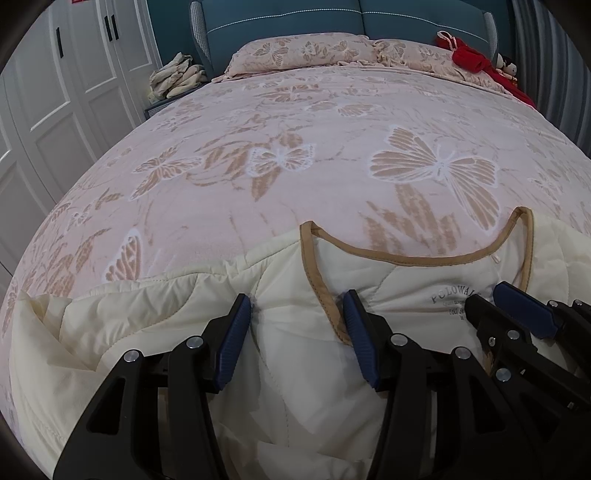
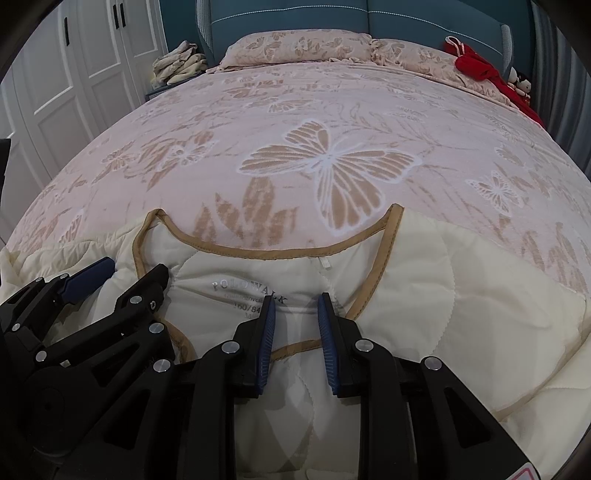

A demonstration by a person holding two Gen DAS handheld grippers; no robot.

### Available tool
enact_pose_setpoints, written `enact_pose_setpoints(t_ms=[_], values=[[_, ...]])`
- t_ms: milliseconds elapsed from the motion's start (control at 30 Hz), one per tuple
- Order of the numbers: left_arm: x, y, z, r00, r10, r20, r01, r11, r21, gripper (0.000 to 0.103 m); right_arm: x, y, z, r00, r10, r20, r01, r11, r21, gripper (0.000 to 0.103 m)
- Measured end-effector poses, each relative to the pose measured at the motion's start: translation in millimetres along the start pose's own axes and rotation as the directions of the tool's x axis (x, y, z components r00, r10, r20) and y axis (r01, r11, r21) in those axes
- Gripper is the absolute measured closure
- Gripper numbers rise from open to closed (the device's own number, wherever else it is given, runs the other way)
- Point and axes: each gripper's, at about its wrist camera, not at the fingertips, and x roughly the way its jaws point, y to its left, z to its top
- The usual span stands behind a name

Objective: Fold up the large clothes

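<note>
Your cream quilted jacket lies at the near end of the bed, spread on the pink butterfly-patterned bedspread, with its tan-trimmed neckline facing up the bed and the printed size label inside the collar showing.

Your left tongs stand about half open over the jacket's left shoulder area. Bunched cream fabric sits between the blue pads, and the tan neck trim runs right beside the inner pad, but you cannot tell from either view whether the pads actually press on the cloth.

Your right tongs stand narrower, with a clear gap between the pads. They sit just beside the label, near where the tan trim comes down the right side of the neckline. Cream lining shows in the gap; whether it is pinched is not clear.

The two pairs of tongs are close together, each visible at the edge of the other's view.

At the far end are two matching pillows against a teal headboard, a red garment on the right pillow, a heap of pale cloth on a bedside stand, and white wardrobe doors on the left.
</note>
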Motion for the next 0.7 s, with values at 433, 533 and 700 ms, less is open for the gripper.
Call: enact_pose_setpoints(t_ms=[433, 533, 700], values=[[-20.1, 4.5, 3.8, 0.988, 0.152, -0.018, -0.153, 0.988, -0.022, 0.017, -31.2, -13.7, -2.1, 0.993, -0.050, 0.104, 0.039, 0.994, 0.101, 0.079], [-60.4, 37.8, -5.4, 0.997, 0.077, -0.007, -0.077, 0.984, -0.160, 0.016, -104.7, -52.2, -26.6, 0.955, -0.104, 0.278, 0.011, 0.948, 0.319, 0.064], [-149.9, 102.4, -67.6, 0.999, -0.041, -0.009, 0.038, 0.976, -0.213, 0.010, -208.1, -102.5, -114.3, 0.962, -0.046, 0.269, -0.050, 0.939, 0.341, 0.049]])
